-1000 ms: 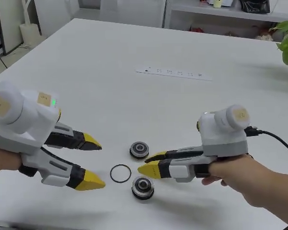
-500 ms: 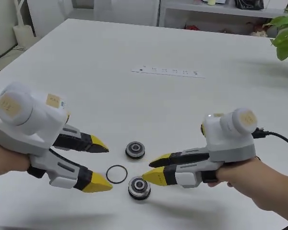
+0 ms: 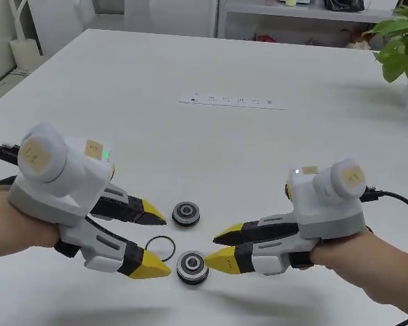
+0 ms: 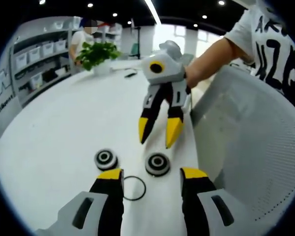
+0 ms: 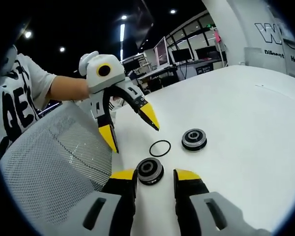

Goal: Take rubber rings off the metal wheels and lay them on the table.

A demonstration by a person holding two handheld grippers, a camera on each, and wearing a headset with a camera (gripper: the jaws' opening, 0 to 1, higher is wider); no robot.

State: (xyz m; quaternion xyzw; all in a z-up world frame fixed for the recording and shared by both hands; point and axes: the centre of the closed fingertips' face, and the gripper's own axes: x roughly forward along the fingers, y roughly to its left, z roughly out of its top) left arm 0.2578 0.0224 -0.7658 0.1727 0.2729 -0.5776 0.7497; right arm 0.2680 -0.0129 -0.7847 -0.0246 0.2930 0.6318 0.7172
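One ring [image 3: 160, 247] off, lying just beside near wheel [image 3: 192, 266]; far wheel [image 3: 186, 213] beyond it. My left tongs [image 3: 162, 244], right tongs [image 3: 213, 250] spread, empty, flanking near wheel. Next, I judge: steady it, peel rubber.

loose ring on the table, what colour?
Black. The rubber ring shows best in the right gripper view.
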